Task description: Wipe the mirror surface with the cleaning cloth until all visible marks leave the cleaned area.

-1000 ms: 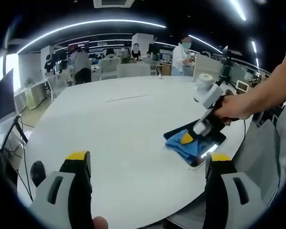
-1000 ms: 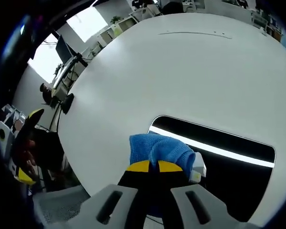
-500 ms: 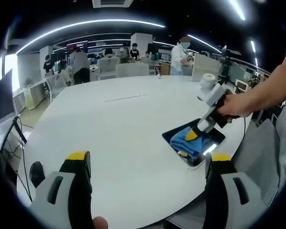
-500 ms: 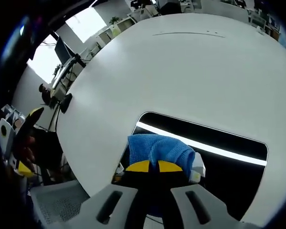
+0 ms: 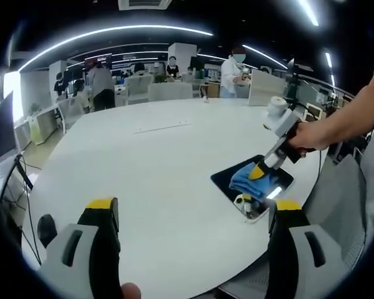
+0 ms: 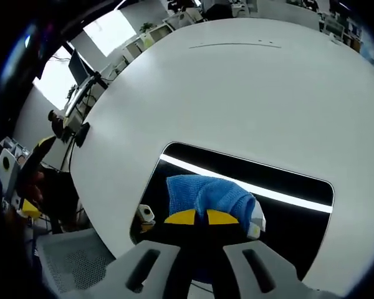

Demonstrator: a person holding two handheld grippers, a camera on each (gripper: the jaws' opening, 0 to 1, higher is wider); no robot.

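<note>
Wiping in progress. The mirror (image 6: 280,205) lies flat near the table (image 6: 237,93) edge. The right gripper (image 6: 203,217), jaws clamped on the blue cloth (image 6: 206,193), presses the wad onto the glass near the mirror's middle. The left gripper (image 5: 190,215) hangs wide open above the table, holding nothing, well apart from the mirror (image 5: 227,179). For a clean pass, judged here: keep the cloth (image 5: 248,177) flat and overlap strokes toward each edge without sliding the mirror off the table.
</note>
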